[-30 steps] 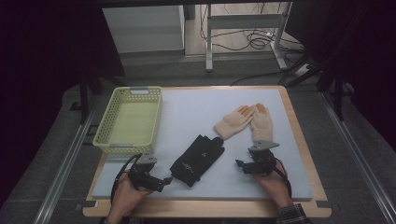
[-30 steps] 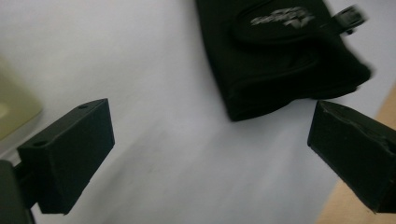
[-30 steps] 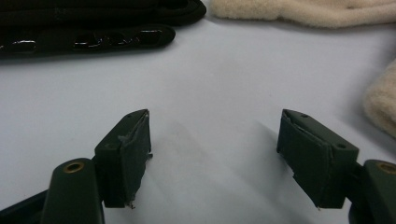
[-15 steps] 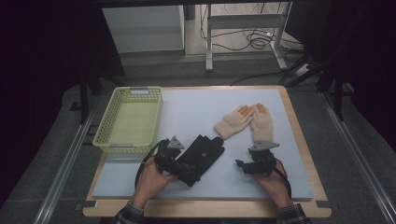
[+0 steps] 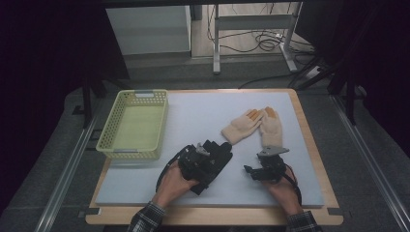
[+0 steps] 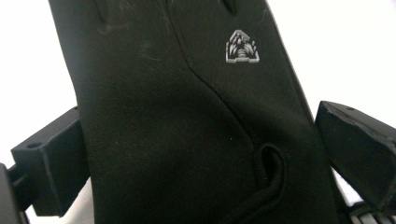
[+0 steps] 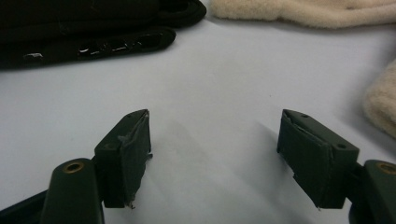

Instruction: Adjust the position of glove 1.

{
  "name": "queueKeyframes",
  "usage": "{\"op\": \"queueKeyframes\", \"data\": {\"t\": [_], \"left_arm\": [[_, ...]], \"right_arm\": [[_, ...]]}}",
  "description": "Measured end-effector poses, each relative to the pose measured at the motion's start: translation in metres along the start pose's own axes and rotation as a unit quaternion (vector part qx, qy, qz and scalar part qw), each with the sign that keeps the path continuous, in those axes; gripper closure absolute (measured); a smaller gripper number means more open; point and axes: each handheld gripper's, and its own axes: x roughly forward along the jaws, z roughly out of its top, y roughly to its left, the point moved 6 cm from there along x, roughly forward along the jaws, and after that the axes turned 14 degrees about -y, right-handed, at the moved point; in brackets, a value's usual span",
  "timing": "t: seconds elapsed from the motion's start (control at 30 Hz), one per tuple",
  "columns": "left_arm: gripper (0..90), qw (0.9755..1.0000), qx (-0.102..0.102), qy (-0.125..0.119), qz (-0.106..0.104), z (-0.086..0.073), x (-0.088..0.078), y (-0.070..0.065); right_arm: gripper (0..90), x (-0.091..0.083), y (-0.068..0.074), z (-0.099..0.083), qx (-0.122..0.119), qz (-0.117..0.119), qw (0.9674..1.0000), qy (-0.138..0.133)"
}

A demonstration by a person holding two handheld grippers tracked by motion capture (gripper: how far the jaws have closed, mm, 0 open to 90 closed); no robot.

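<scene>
Left gripper view: left tongs gape, unclenched, around the limp black glove's cuff, best pinched at six o'clock; right tongs released.

Black glove, grey logo; cream gloves, orange fingertips; yellow-green basket

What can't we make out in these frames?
- Left gripper, high view: its jaws are lost against the black glove, dark on dark.
- Black glove, left gripper view: fingers cut off by the top edge; unclear whether the jaws press it.
- Cream gloves, right gripper view: cut off by top and right edges.
</scene>
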Motion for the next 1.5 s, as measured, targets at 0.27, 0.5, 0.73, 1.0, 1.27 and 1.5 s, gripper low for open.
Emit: {"op": "queueKeyframes", "data": {"t": [0.27,0.5,0.73,1.0,1.27,1.5], "left_arm": [[0.0,1.0000,0.004,0.001,0.009,-0.002,0.001,-0.007],[5.8,0.9998,0.018,0.010,0.005,-0.002,-0.002,-0.015],[53.1,0.9995,0.001,-0.008,0.031,-0.001,-0.014,0.005],[64.2,0.9992,-0.013,-0.010,0.038,0.009,-0.021,0.015],[63.1,0.9980,-0.023,-0.023,0.054,0.033,-0.042,0.034],[62.6,0.9963,-0.038,-0.033,0.069,0.052,-0.061,0.059]], "right_arm": [[25.5,0.000,0.000,0.000,0.001,0.000,1.0000,0.000],[25.5,0.000,0.000,0.000,0.000,0.000,1.0000,-0.001],[25.4,0.000,0.000,0.000,0.000,-0.001,1.0000,0.000],[25.4,0.000,0.000,0.000,0.000,0.000,1.0000,0.000],[25.4,0.000,0.000,0.000,0.000,0.000,1.0000,-0.001],[25.4,0.000,0.000,0.000,0.000,-0.001,1.0000,-0.001]]}}
